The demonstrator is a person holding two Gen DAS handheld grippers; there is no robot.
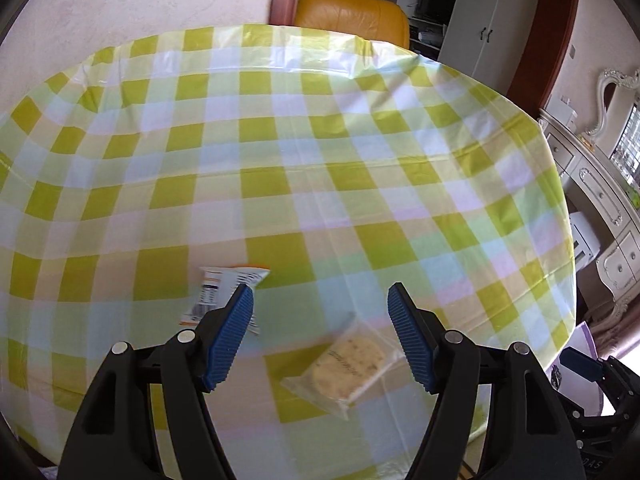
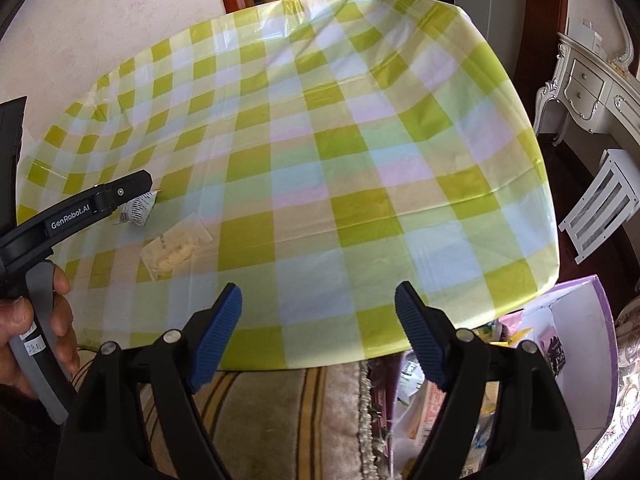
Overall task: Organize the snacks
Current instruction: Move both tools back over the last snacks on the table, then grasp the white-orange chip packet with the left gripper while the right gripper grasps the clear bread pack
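Left gripper (image 1: 320,312) hangs wide open, empty, over the near part of the checked tablecloth (image 1: 320,160), the clear-bagged cracker (image 1: 350,364) lying flat between and just below its fingers. A white printed snack packet (image 1: 224,292) sits just beside, partly behind the left finger. Right gripper (image 2: 318,316) is also spread open, empty, at the table edge above a purple box (image 2: 580,320) of snacks on the floor. Best move looks like: lower straight, straddle the bag, pinch film and cracker lightly to avoid crushing it.

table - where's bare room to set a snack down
The table is bare across its far half, its middle and its right side. Only the near-left corner is taken, by the cookie bag and the white packet, under the open left gripper.
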